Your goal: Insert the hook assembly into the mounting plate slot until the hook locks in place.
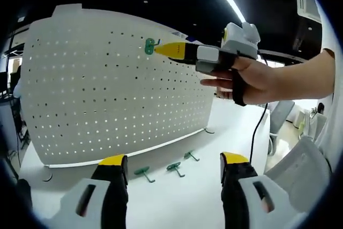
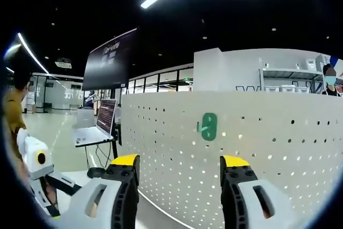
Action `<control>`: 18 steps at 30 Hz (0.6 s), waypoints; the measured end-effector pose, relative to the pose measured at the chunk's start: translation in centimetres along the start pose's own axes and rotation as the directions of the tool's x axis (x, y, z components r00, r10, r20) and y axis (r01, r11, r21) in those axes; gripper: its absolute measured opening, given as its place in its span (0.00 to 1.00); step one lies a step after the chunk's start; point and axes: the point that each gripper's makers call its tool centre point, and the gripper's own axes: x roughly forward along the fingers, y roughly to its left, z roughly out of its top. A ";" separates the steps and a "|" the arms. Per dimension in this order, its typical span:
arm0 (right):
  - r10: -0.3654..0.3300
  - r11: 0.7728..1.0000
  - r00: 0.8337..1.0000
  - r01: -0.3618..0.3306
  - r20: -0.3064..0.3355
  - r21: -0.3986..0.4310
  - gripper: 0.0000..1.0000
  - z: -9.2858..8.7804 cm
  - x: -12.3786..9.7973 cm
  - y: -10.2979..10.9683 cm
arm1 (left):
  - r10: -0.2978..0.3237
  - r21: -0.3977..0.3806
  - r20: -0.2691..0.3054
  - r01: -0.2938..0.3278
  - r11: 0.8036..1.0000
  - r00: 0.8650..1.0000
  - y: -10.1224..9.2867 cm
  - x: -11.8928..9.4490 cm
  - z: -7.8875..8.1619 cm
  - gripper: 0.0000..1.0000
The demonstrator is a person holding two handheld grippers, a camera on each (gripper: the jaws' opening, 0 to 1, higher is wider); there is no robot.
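While the left gripper (image 1: 174,171) hung low over the white table (image 1: 177,202), its yellow-tipped jaws stood wide apart with nothing between them. In the left gripper view, three green hooks (image 1: 174,168) lay on the table just beyond those jaws, in a loose row in front of the foot of the pegboard (image 1: 107,89). The pegboard stood upright, white and full of small holes, filling the view from nine o'clock to about one o'clock.

A fourth hook, the mounted hook (image 1: 149,46), sat on the pegboard near its upper edge, at about eleven o'clock. The right gripper (image 1: 163,50), held by a hand (image 1: 252,79) coming in from three o'clock, had its yellow tips right at that hook; whether they touched it, I could not tell.

From the right gripper view, the mounted hook (image 2: 208,126) showed as a green plate flat against the pegboard (image 2: 257,154), at twelve o'clock between and beyond the right gripper's (image 2: 179,160) tips. Those jaws stood apart, clear of the hook, holding nothing. At eight o'clock the left gripper (image 2: 40,170) showed, and a laptop (image 2: 102,119) stood behind it.
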 end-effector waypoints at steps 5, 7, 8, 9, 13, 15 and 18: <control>0.017 1.000 1.000 -0.017 -0.019 0.011 0.59 -1.3 -1.4 0.2 | 0.002 0.006 -0.008 -0.002 1.000 1.000 0.0 -0.2 -0.2 0.73; 0.027 0.999 0.999 -0.026 -0.030 0.020 0.59 -1.9 -2.0 0.3 | 0.003 0.008 -0.013 -0.003 1.000 1.000 0.1 -0.4 -0.3 0.73; 0.028 0.999 0.999 -0.027 -0.030 0.022 0.60 -2.1 -2.2 0.3 | 0.004 0.008 -0.014 -0.004 1.000 1.000 0.2 -0.4 -0.4 0.73; 0.030 0.999 0.999 -0.029 -0.041 0.021 0.60 -2.5 -2.6 0.4 | 0.005 0.010 -0.016 -0.005 1.000 1.000 0.2 -0.5 -0.4 0.73; 0.043 0.999 0.997 -0.041 -0.062 0.025 0.61 -3.6 -3.7 0.6 | 0.007 0.013 -0.024 -0.007 1.000 1.000 0.4 -0.7 -0.6 0.73; 0.049 0.998 0.996 -0.046 -0.072 0.036 0.61 -4.1 -4.3 0.7 | 0.009 0.013 -0.025 -0.008 1.000 1.000 0.4 -0.8 -0.6 0.73; 0.054 0.998 0.994 -0.050 -0.094 0.039 0.62 -5.1 -5.1 0.7 | 0.008 0.013 -0.028 -0.008 1.000 1.000 0.3 -0.9 -0.7 0.74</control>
